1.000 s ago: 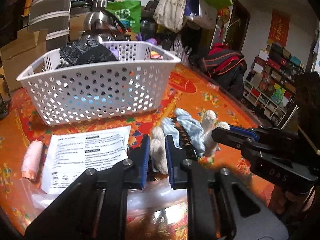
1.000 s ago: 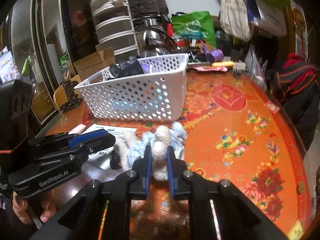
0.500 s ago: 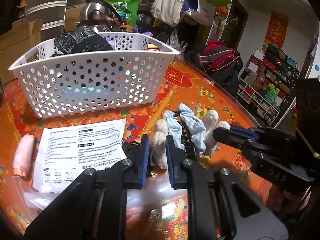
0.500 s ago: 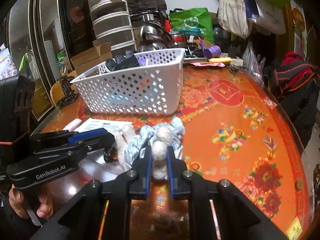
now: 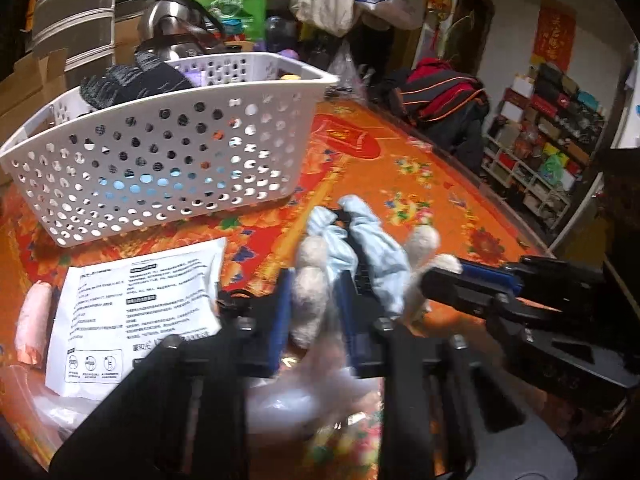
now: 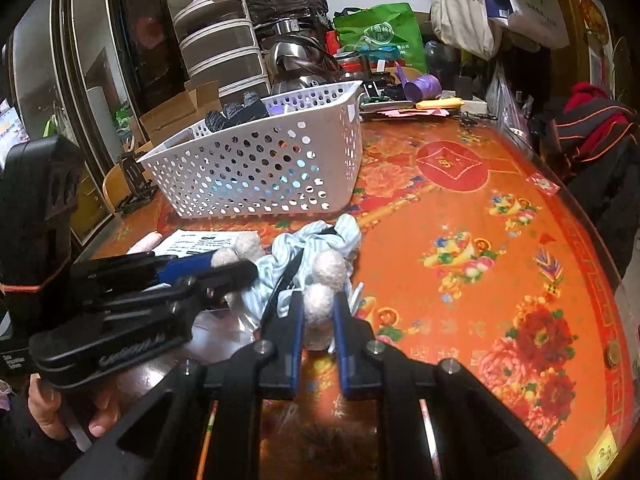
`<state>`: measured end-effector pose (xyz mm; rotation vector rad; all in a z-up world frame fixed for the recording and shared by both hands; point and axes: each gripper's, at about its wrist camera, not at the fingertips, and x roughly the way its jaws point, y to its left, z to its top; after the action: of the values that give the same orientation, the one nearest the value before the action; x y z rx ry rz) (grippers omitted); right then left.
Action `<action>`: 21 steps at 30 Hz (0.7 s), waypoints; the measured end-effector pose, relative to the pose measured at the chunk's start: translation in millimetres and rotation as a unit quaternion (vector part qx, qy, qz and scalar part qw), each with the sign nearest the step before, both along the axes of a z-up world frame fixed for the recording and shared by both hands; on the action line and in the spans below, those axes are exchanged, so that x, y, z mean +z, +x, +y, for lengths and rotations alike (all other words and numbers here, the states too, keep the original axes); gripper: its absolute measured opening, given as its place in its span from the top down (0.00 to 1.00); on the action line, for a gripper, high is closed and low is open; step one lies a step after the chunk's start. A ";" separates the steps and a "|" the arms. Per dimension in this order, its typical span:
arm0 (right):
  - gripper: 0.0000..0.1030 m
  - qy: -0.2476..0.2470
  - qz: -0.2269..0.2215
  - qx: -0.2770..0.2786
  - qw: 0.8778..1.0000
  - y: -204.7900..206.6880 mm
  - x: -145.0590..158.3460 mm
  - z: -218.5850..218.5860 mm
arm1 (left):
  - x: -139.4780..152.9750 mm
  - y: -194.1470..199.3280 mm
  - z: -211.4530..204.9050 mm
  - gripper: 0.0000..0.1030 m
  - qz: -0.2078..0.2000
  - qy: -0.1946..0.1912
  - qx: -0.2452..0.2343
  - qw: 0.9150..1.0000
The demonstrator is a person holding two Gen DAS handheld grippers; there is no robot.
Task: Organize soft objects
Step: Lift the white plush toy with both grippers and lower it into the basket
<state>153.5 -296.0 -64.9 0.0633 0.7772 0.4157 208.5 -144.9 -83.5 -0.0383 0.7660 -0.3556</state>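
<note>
The white basket [image 5: 168, 152] fills the upper left, dark knitted items [image 5: 132, 78] heaped inside. Lower centre, the plush toy [image 5: 360, 248] lies on the orange tablecloth [image 6: 480, 248]; the left gripper [image 5: 314, 304] is closing on one fuzzy limb, and the right gripper [image 6: 318, 316] clamps another.

White wall [image 5: 508, 40] with red hanging [image 5: 556, 38], cluttered shelving [image 5: 540, 160], stacked grey drawers [image 6: 218, 52], dark mirrored cabinet [image 6: 100, 80], hanging tote bags [image 6: 460, 4]
</note>
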 end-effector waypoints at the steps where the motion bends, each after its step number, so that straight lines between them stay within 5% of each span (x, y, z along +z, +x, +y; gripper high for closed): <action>1: 0.88 0.001 0.001 0.001 1.000 0.5 -0.6 -0.5 | -0.2 1.6 -0.1 0.87 -0.001 0.004 0.005 1.000; 9: 0.89 0.001 -0.020 0.000 1.000 -4.9 12.8 0.8 | 13.2 -2.1 4.3 0.88 -0.017 -0.005 0.006 1.000; 21: 0.89 -0.017 -0.103 0.029 0.994 -11.1 105.1 32.0 | 105.1 -20.2 32.2 0.88 -0.087 -0.027 0.008 0.996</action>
<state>142.4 -264.0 40.2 -0.0347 0.5836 0.4557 188.4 -112.7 21.6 -0.0629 0.5837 -0.3595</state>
